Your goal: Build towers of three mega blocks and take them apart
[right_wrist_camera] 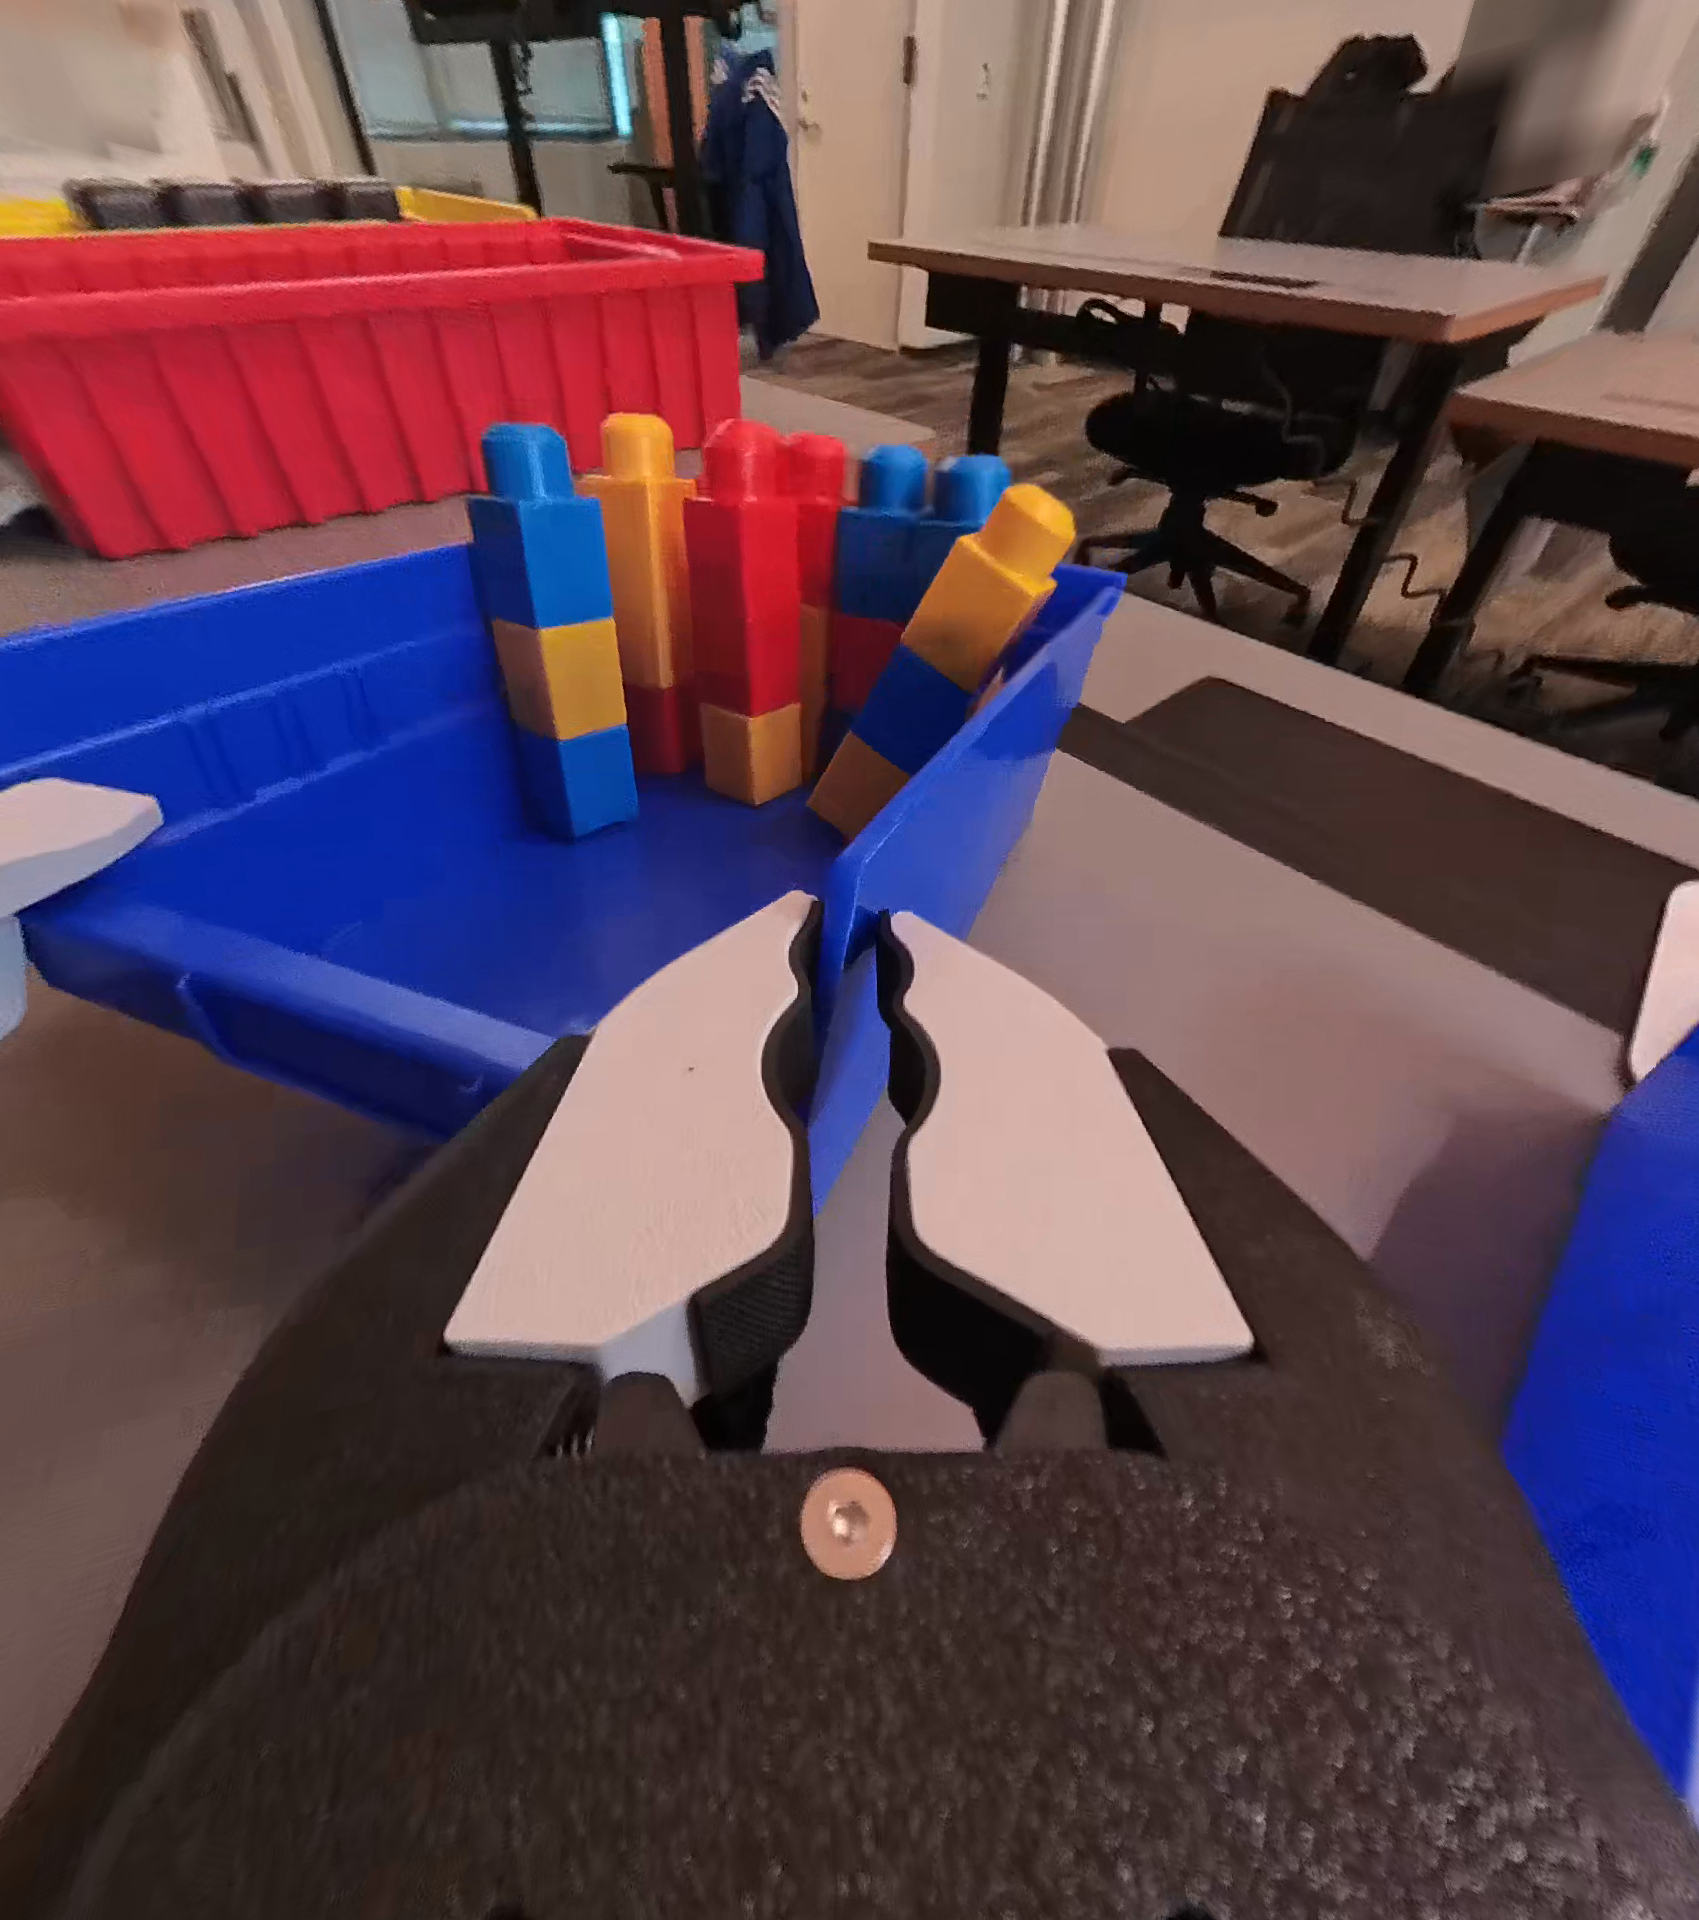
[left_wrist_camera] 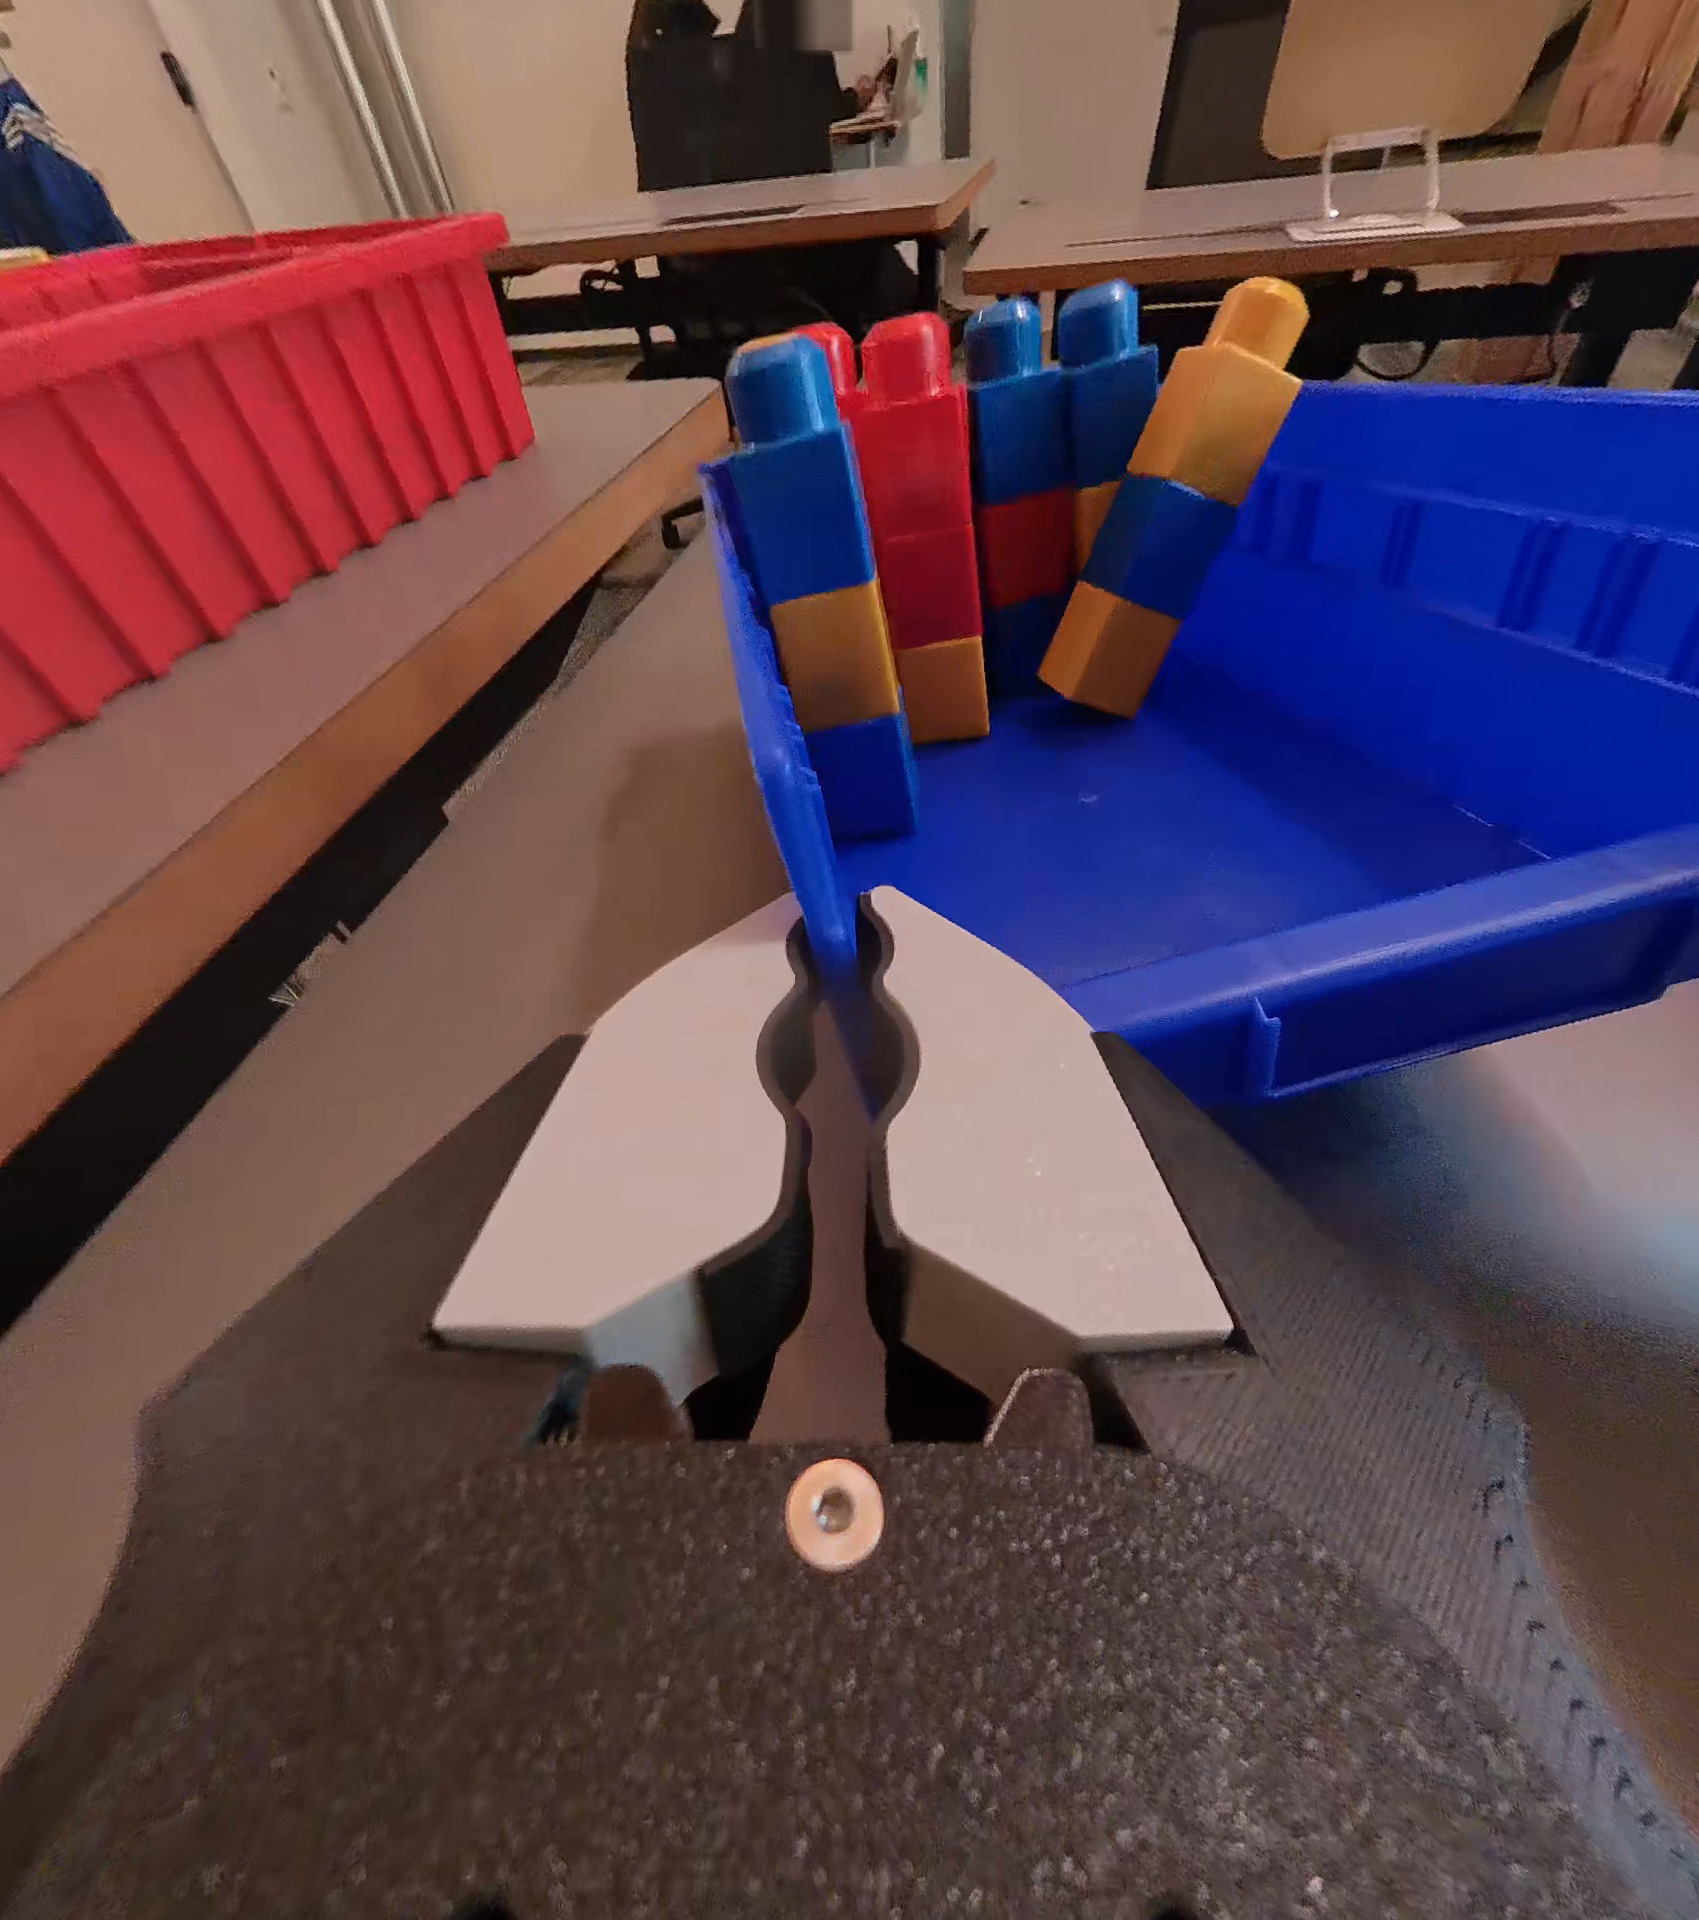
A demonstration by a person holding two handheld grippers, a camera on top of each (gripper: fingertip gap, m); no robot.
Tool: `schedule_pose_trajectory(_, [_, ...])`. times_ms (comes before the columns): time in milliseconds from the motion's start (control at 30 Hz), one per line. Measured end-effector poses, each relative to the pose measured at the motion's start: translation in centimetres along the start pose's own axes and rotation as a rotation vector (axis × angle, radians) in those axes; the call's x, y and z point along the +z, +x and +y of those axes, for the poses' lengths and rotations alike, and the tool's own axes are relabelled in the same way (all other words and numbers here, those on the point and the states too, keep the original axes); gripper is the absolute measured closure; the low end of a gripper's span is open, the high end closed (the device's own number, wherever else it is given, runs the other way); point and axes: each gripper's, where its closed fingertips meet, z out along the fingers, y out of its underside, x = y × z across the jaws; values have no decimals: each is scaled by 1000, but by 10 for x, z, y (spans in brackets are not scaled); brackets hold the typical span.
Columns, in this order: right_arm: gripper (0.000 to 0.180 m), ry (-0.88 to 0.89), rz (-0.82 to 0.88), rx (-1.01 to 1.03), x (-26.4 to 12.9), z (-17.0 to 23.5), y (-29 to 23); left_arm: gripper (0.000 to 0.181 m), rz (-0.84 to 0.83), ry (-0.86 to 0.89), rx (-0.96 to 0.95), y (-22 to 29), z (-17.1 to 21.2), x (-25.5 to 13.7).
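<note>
A blue bin (left_wrist_camera: 1396,831) holds several three-block towers at its far end. A blue-yellow-blue tower (left_wrist_camera: 829,623) stands by the left wall, a red-red-yellow one (left_wrist_camera: 923,540) beside it, and a yellow-blue-yellow one (left_wrist_camera: 1162,520) leans. My left gripper (left_wrist_camera: 840,920) is shut on the bin's left wall. My right gripper (right_wrist_camera: 850,920) is shut on the bin's right wall (right_wrist_camera: 938,862). In the right wrist view the towers (right_wrist_camera: 564,665) stand at the back, and a left gripper finger (right_wrist_camera: 24,847) shows at the bin's left wall.
A large red ribbed tote (left_wrist_camera: 180,499) sits on the table to the left, also in the right wrist view (right_wrist_camera: 305,364). A second blue bin (right_wrist_camera: 1697,1351) stands close on the right. Desks (right_wrist_camera: 1240,281) and office chairs (right_wrist_camera: 1209,436) stand beyond the table edge. My right fingertips sit around 20 centimeters from my left ones. The large red ribbed tote (left_wrist_camera: 180,499) lies some 35 centimeters from my left tips, 45 centimeters from my right tips. The right camera catches it too, in the right wrist view (right_wrist_camera: 368,418).
</note>
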Motion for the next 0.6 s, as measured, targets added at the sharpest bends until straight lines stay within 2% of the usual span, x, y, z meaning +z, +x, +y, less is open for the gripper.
schedule_pose_trajectory(100, [170, -16, 53, 38, 14, 19, 14, 174, 9, -67, -2, 9, 10, 14])
schedule_pose_trajectory(133, [164, -18, 56, 65, 18, 23, 17, 173, 17, -89, -8, 14, 13, 19])
schedule_pose_trajectory(200, [147, -26, 32, 135, 22, 29, 19, 174, 5, -131, 21, 21, 19, 28])
schedule_pose_trajectory(300, [111, 20, 41, 158, 7, 19, 19, 172, 38, -167, 26, 35, 27, 40])
schedule_pose_trajectory(333, [102, 33, 20, 163, -3, 13, 13, 172, 45, -172, 27, 37, 26, 43])
schedule_pose_trajectory(467, [110, 115, -129, 49, -65, -24, -24, 171, 79, -173, 43, 47, 24, 49])
schedule_pose_trajectory(533, [110, 160, -124, -21, -104, -45, -16, 170, 85, -171, 61, 52, 23, 51])
schedule_pose_trajectory(600, [109, 190, -17, -104, -144, -61, 21, 169, 100, -166, 80, 57, 22, 54])
